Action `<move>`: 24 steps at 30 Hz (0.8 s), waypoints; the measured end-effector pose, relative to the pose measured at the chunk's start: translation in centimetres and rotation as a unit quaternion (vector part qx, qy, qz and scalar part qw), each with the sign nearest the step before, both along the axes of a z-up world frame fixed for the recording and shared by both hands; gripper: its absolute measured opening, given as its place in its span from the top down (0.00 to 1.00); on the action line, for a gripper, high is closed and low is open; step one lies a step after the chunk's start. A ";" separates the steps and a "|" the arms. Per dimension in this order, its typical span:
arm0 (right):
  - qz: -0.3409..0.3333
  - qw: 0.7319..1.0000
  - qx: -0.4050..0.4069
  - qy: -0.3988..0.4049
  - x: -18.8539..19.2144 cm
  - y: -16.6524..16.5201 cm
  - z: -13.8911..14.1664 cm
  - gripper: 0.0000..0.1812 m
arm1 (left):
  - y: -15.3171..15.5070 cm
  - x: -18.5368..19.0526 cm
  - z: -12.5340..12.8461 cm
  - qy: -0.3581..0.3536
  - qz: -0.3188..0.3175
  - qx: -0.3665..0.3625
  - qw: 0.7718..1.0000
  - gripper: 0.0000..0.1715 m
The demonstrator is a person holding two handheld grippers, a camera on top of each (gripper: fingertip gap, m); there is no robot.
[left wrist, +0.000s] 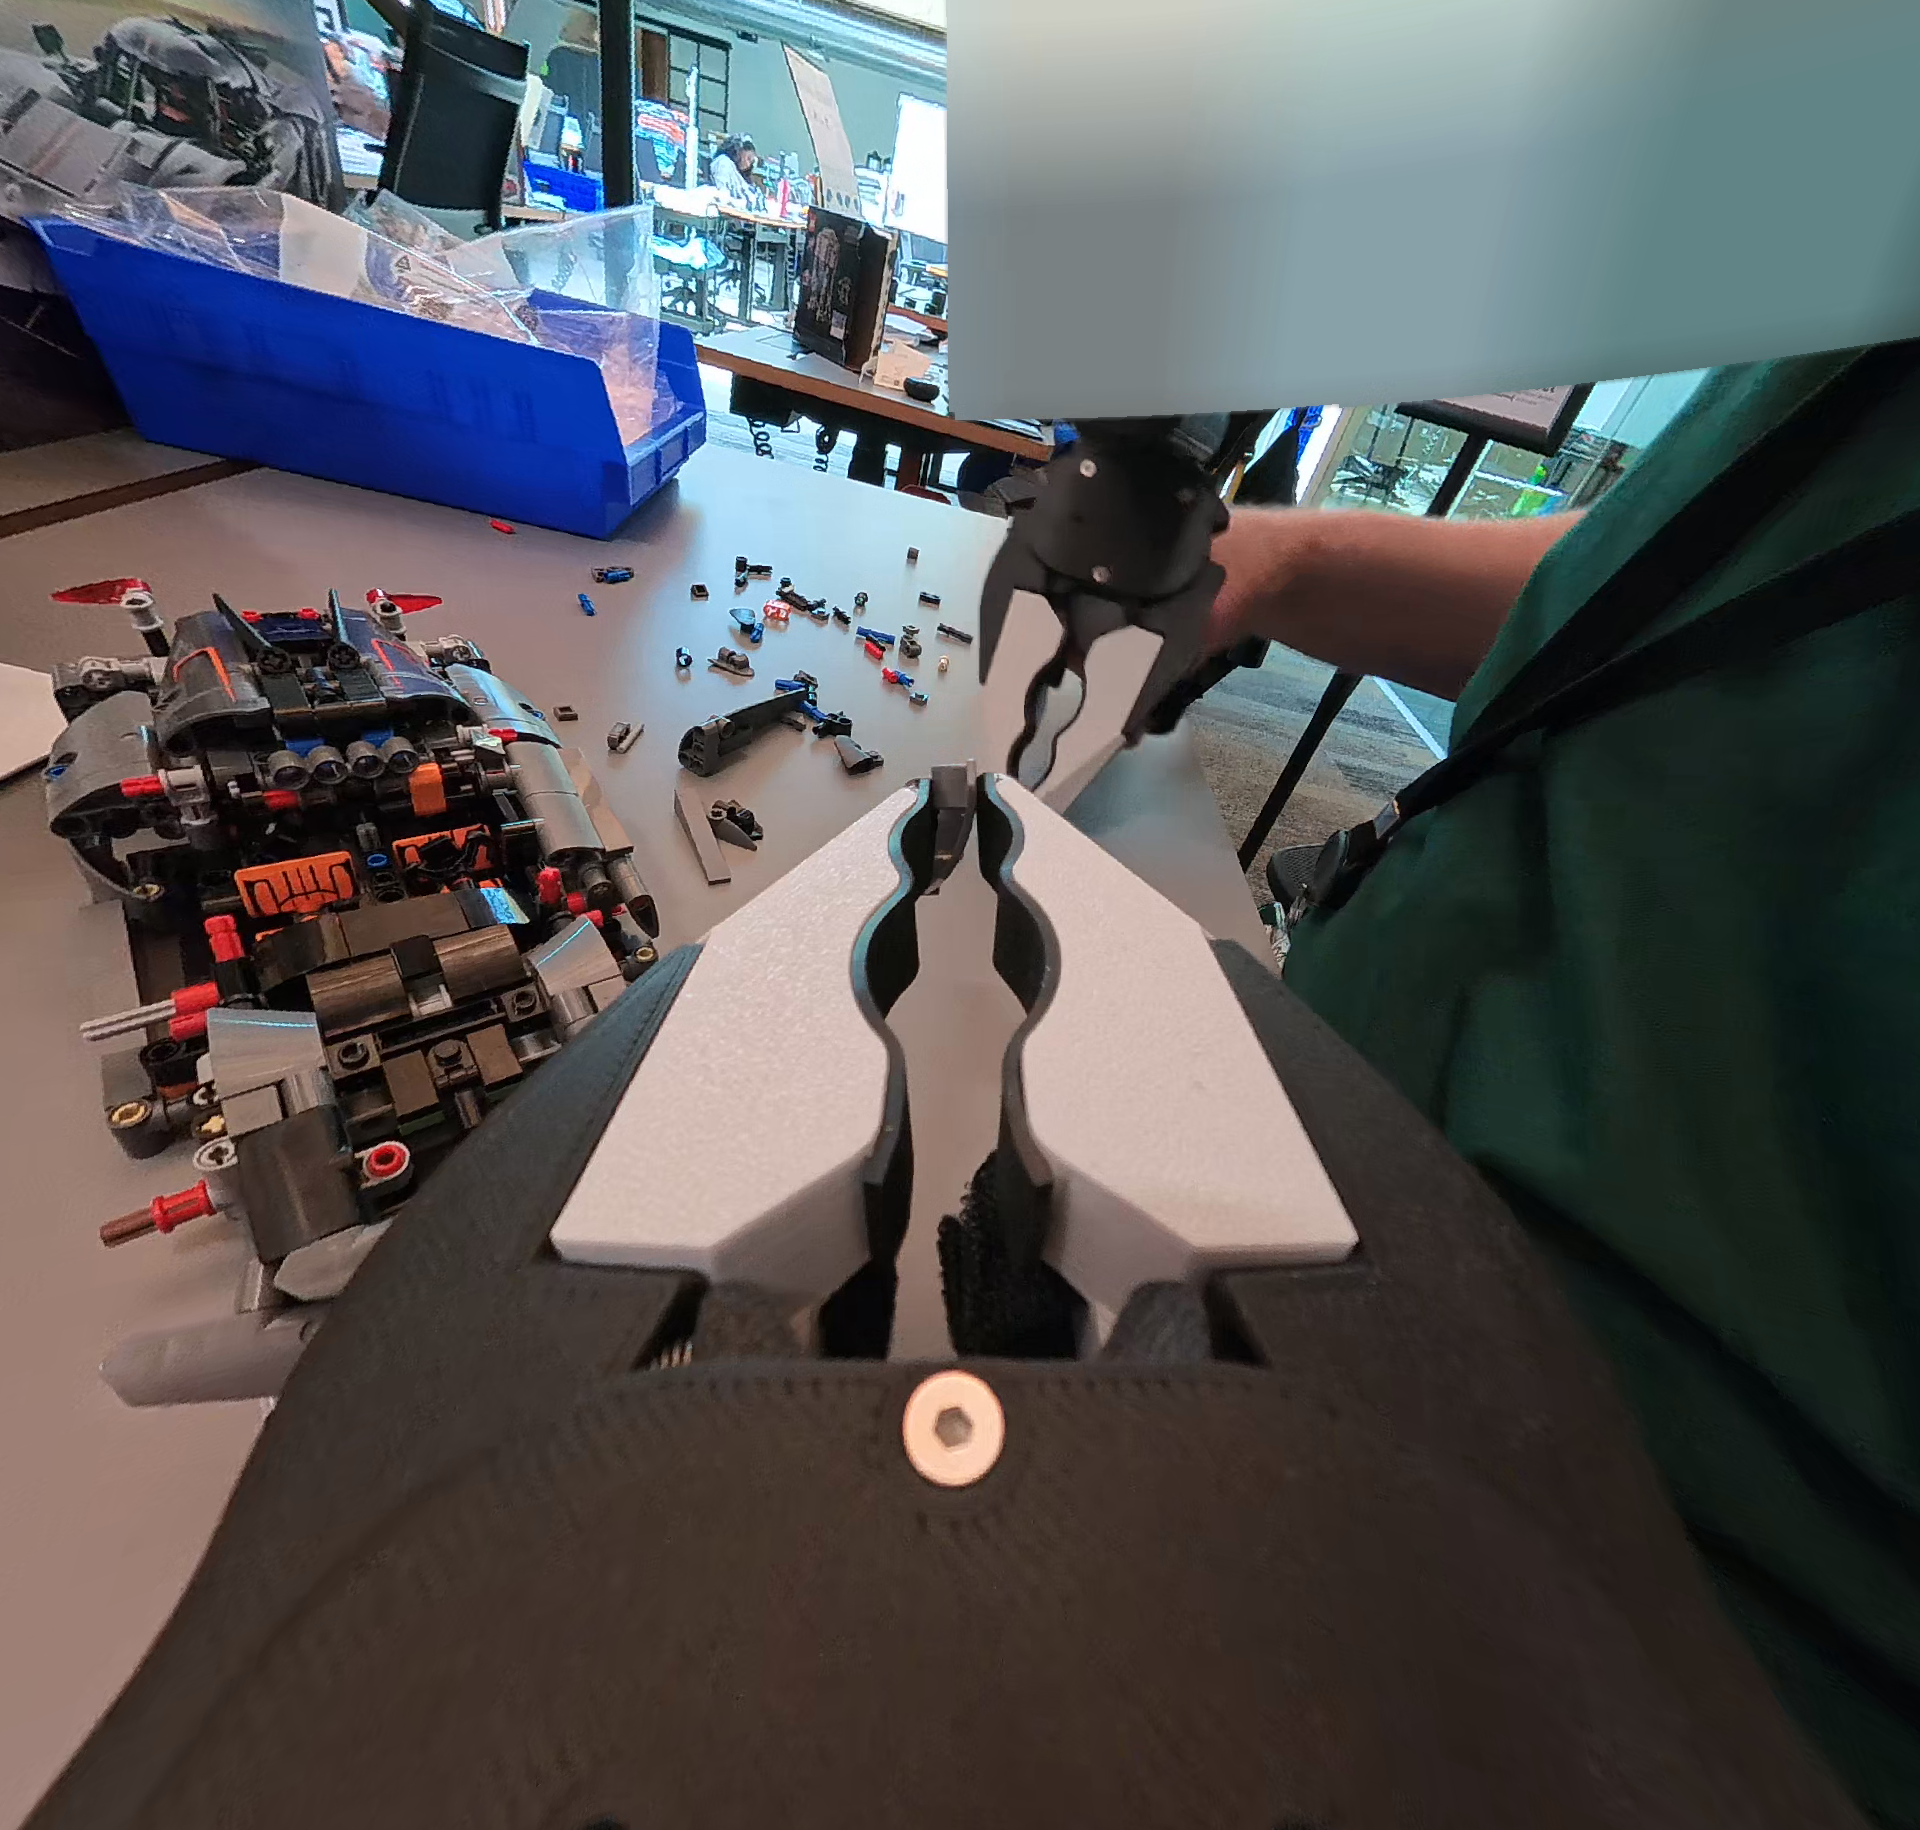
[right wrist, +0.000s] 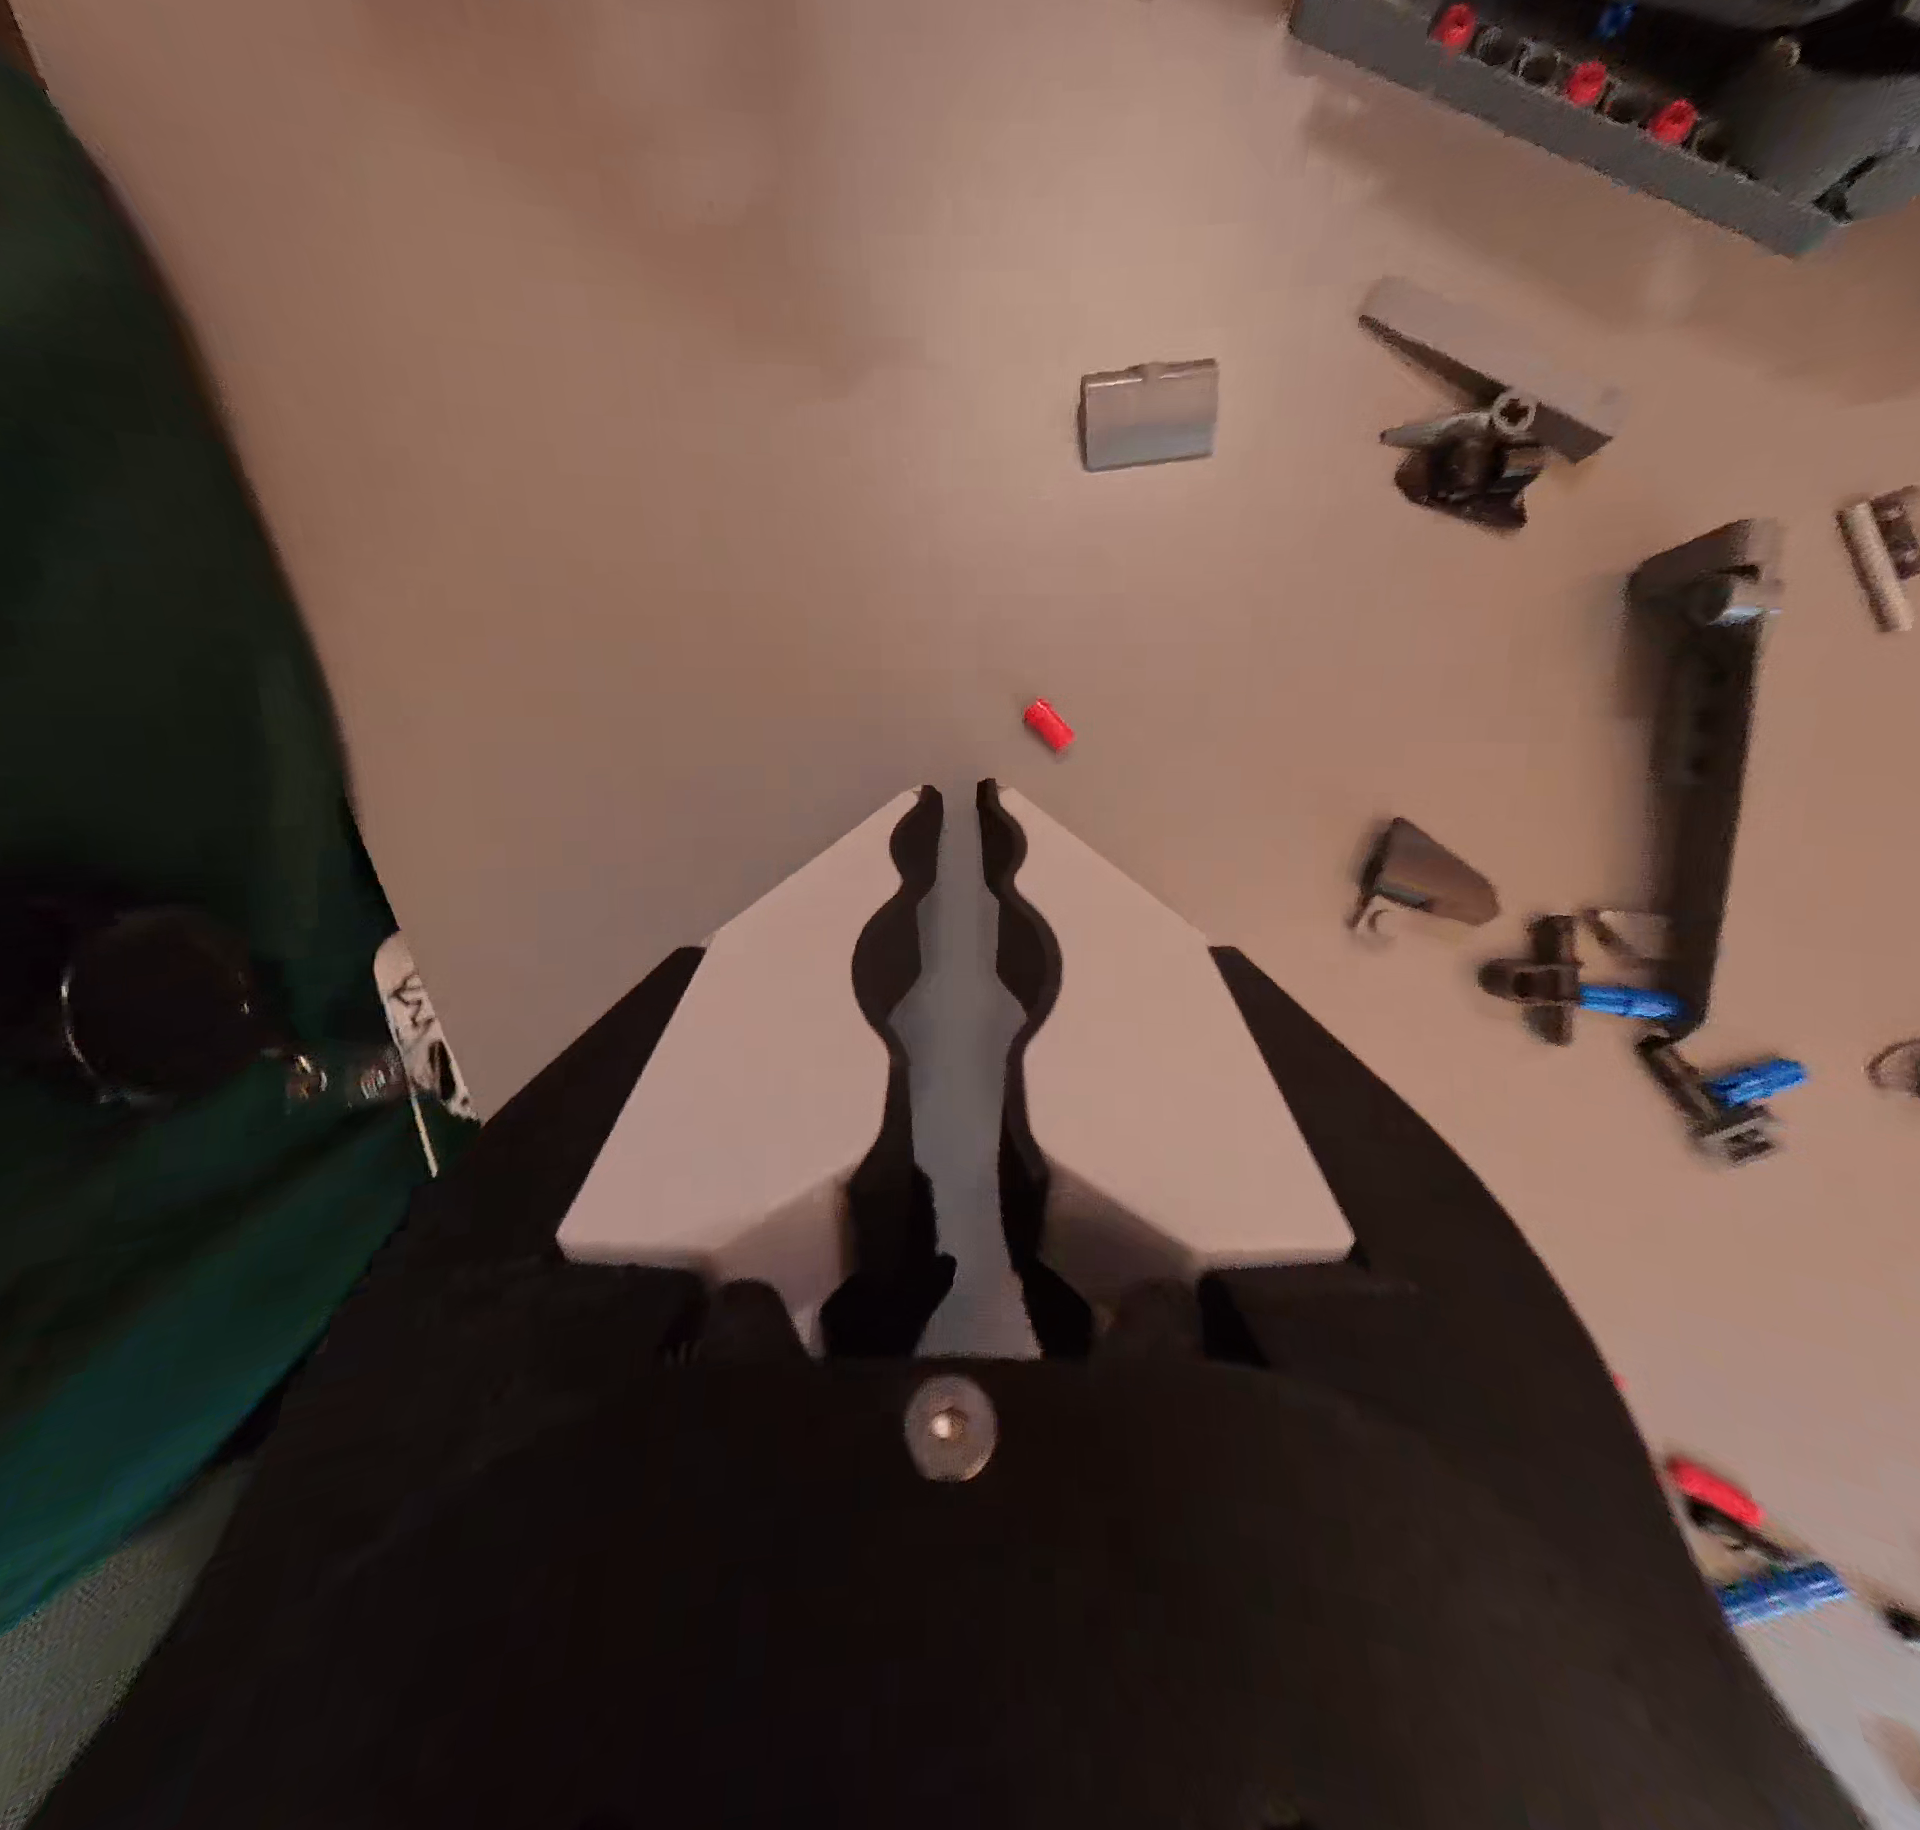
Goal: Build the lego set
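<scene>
**Left gripper pinches a grey piece; right gripper empty above the counter**

In the left wrist view, the half-built car (left wrist: pixel 332 907) lies at the left on the grey counter (left wrist: pixel 831 523), dark with orange, red and silver parts. Behind it stands a blue bin (left wrist: pixel 395 388) with clear plastic bags in it. To the right of the car, loose pieces (left wrist: pixel 821 637) are scattered over the counter, among them a long dark beam (left wrist: pixel 740 731). The left gripper (left wrist: pixel 954 793) fills the foreground: its fingers are closed to a narrow slit and pinch a small grey piece (left wrist: pixel 951 814) at their tips. Just beyond it, to the right, the right gripper (left wrist: pixel 1049 741) hangs tips-down near the counter's edge, held by a person in a green shirt (left wrist: pixel 1662 949).

In the right wrist view, which is motion-blurred, the green shirt shows at the left. The right gripper (right wrist: pixel 958 793) points down at the counter, its fingers nearly together with a thin gap between the tips and nothing in them. A small red pin (right wrist: pixel 1047 724) lies just beside the tips, a grey tile (right wrist: pixel 1148 414) farther off. At the right lie dark pieces and blue pins (right wrist: pixel 1621 1001), and the car's edge shows in the top right corner.
</scene>
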State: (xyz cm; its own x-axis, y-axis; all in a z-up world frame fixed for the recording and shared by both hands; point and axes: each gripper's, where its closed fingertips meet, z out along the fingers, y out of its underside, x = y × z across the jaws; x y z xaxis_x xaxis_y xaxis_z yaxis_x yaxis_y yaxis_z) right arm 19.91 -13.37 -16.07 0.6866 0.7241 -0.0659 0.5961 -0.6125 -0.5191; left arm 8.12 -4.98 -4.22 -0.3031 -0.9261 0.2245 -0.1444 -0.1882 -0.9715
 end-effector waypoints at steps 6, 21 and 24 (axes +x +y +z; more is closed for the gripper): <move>-0.066 0.998 0.006 0.008 0.2 0.8 -0.1 0.92 | -0.4 0.1 0.1 0.001 -0.006 0.005 1.000 0.97; -0.100 0.995 0.025 0.011 -0.7 2.6 -0.1 0.87 | -0.4 0.0 0.0 0.001 -0.002 0.002 1.000 0.97; -0.100 0.994 0.032 0.007 -0.8 2.9 -0.2 0.90 | -0.4 0.1 -0.1 0.002 -0.003 0.002 1.000 0.97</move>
State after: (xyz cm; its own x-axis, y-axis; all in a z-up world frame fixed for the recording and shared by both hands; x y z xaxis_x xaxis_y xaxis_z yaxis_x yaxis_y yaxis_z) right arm 19.09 -10.52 -16.23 0.8169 0.5757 -0.0340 0.4582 -0.6837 -0.5680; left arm 8.21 -5.37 -4.34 -0.3076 -0.9254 0.2214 -0.1489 -0.1830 -0.9718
